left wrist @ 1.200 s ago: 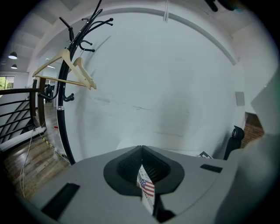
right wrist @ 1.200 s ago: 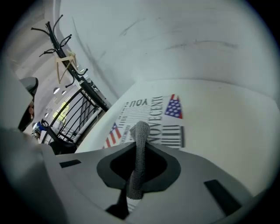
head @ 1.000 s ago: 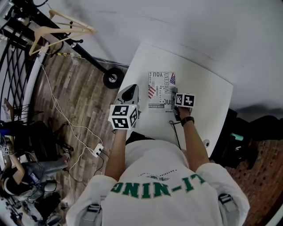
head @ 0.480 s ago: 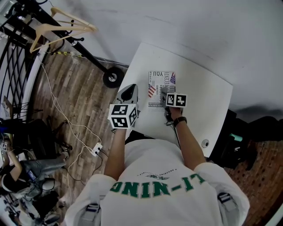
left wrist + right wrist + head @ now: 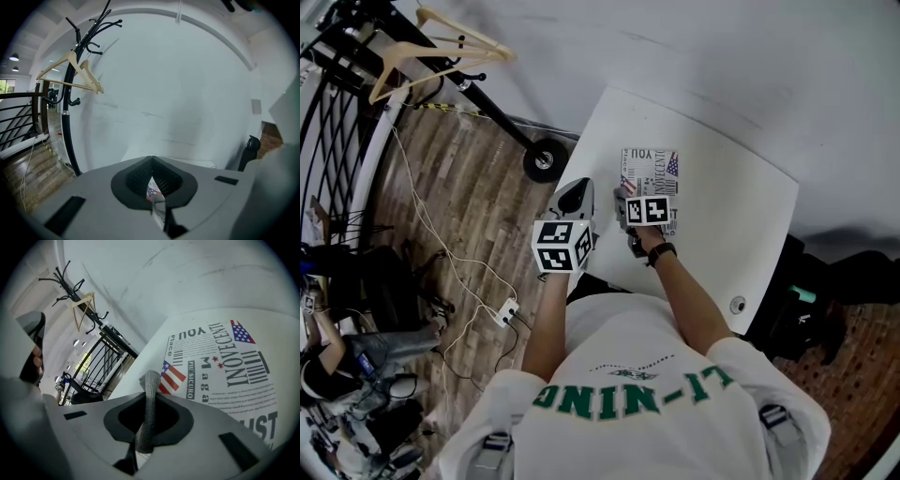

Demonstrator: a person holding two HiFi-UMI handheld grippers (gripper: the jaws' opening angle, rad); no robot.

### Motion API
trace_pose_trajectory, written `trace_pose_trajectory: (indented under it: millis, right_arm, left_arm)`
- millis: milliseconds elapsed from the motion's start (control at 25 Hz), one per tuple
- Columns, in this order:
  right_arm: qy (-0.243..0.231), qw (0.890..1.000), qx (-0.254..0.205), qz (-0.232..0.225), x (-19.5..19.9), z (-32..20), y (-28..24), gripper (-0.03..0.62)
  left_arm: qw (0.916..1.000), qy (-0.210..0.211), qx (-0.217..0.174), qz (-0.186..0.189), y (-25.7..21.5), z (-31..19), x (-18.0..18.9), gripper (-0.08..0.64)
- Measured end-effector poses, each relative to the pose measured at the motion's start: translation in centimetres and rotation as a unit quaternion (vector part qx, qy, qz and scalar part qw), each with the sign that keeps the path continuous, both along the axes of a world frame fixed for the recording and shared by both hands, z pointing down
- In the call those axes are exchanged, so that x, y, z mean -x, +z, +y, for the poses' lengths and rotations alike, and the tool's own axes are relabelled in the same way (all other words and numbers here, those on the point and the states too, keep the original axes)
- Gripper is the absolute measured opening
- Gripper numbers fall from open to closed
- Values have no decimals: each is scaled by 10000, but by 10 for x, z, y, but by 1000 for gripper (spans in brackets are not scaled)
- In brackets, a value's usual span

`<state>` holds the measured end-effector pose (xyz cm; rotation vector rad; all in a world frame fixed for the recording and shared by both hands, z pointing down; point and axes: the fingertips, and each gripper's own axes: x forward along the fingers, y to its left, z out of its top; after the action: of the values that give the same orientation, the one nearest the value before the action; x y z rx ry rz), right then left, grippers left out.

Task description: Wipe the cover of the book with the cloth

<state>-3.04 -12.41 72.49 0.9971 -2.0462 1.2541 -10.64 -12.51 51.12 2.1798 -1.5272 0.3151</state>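
Clamping knitted grey cloth [image 5: 147, 418], right gripper [image 5: 625, 202] sits over printed book [image 5: 225, 362]; left gripper [image 5: 152, 159] — fingers [image 5: 135, 177] clenched.

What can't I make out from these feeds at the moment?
- Head view: the right gripper and hand cover the cloth and the book's near part.
- Right gripper view: the cloth overlaps the book, so contact cannot be told. The gripper body hides the book's near edge.
- Left gripper view: the left gripper's body blocks all but a sliver of the book.
- Head view: the book's fine print is too small.
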Motion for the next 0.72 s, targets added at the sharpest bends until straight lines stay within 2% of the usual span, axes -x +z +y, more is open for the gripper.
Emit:
trace_pose_trajectory:
  millis: [200,480,720]
  right_arm:
    - [366,9993,-69,37,-45,0,-1,38]
    - [1478,9881,-86,408,-166,-12,-4,37]
    - [1681,9842,-126,540,-181,-15,-3,38]
  left_arm:
    - [10000,93,-12,-12,0,-2,-8,8]
    - [9996,281,-21,16,1,-6,-22,8]
    - [9994,346,-29,38,1,-10,-26,8]
